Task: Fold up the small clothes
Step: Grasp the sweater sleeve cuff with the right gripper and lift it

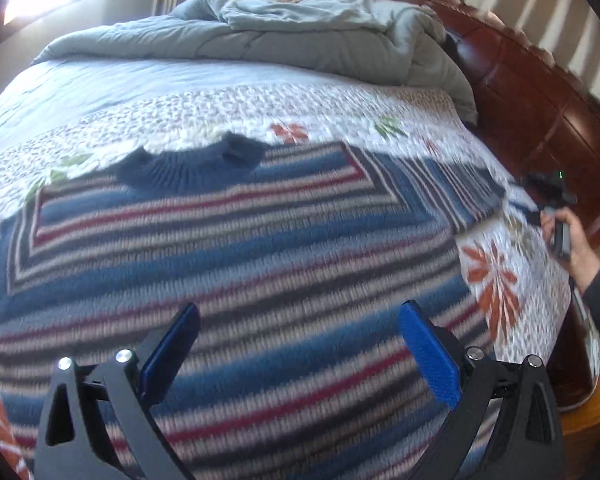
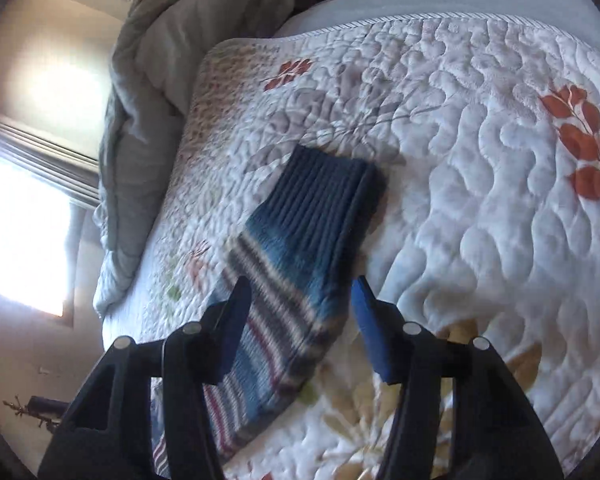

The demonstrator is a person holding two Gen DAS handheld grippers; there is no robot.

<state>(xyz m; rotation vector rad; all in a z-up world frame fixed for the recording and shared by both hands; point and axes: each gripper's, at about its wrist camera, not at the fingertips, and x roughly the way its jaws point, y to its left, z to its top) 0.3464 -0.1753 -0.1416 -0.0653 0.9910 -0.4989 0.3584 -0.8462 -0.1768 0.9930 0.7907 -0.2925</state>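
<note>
A striped sweater [image 1: 236, 264], blue, red, grey and white with a dark blue ribbed collar [image 1: 188, 168], lies spread flat on the quilted bed. My left gripper [image 1: 298, 316] is open and empty above the sweater's body. In the right wrist view one sleeve [image 2: 292, 272] with a dark blue ribbed cuff [image 2: 328, 188] lies stretched out on the quilt. My right gripper [image 2: 300, 292] is open, its fingers on either side of the sleeve, just above it. The right gripper also shows in the left wrist view [image 1: 548, 196], held by a hand at the sleeve end.
A white quilt with orange and grey flowers [image 2: 480, 160] covers the bed. A bunched grey duvet [image 1: 284, 36] lies at the far side. A dark red wooden headboard [image 1: 540, 100] stands on the right. A bright window [image 2: 20, 216] is on the left.
</note>
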